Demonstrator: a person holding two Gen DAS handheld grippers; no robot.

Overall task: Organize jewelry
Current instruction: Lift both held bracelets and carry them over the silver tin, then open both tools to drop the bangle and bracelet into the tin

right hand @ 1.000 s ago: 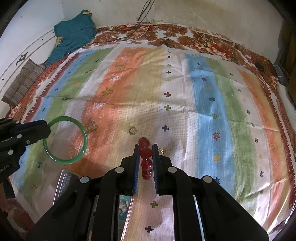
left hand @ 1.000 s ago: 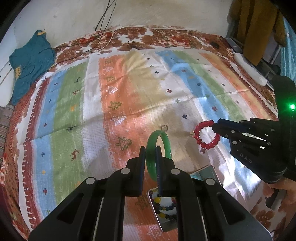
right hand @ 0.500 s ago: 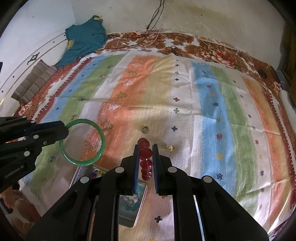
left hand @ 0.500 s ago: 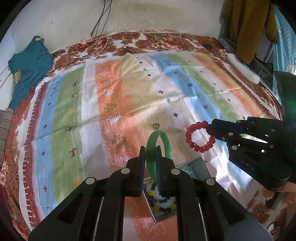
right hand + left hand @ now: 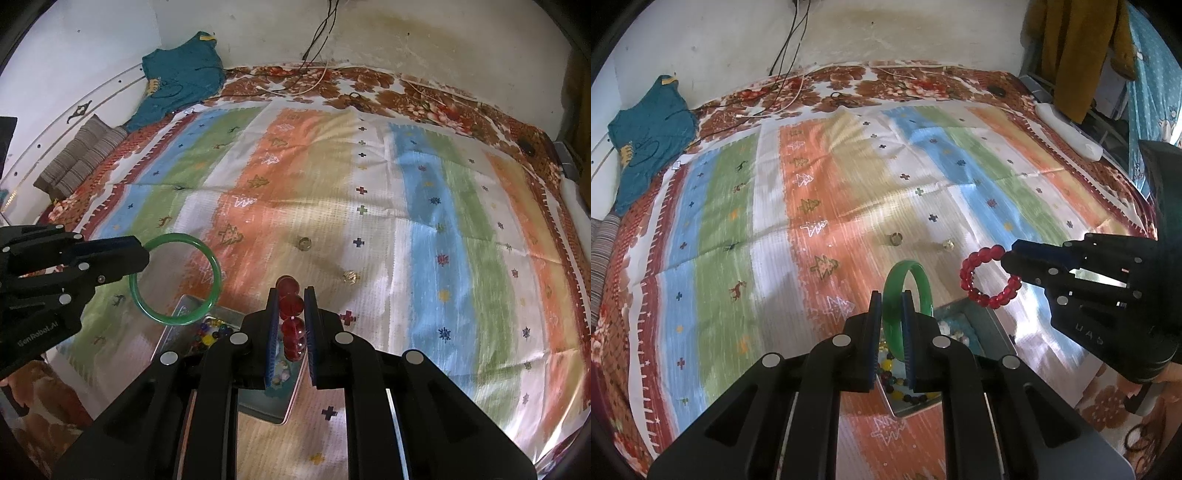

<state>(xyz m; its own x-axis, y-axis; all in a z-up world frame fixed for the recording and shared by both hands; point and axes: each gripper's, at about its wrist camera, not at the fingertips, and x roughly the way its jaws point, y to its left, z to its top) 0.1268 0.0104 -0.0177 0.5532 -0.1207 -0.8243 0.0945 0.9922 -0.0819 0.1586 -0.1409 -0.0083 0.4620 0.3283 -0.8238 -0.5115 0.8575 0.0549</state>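
Striped, colourful bedspread (image 5: pixel 820 206) covers the bed, with a bare wall and a teal garment bunched up at the back.

Left wrist view: the left tool (image 5: pixel 892 325) is clamped on a green bangle (image 5: pixel 905 291), held edge-on in the air above an open metal tin (image 5: pixel 993 328) with mixed beads already in it. Off to the right, the right tool (image 5: pixel 1010 258) pinches a red bead bracelet (image 5: pixel 988 277), also in the air near the tin. Two small pieces, likely rings or earrings, one (image 5: pixel 895 239) beside the other (image 5: pixel 948 244), lie on the bedspread, so sorting looks partway done. Most of the tin sits behind the fingers, so its compartments can't be made out.

Right wrist view: the right tool (image 5: pixel 291 325) squeezes the red bead bracelet (image 5: pixel 291 317); only a few beads show between the fingers. The left tool (image 5: pixel 142 254) holds the green bangle (image 5: pixel 177 278) over the tin (image 5: pixel 184 310)'s corner. Neither piece is dropped in yet. Both small pieces, one (image 5: pixel 305 242) and the other (image 5: pixel 349 276), are too tiny to identify.
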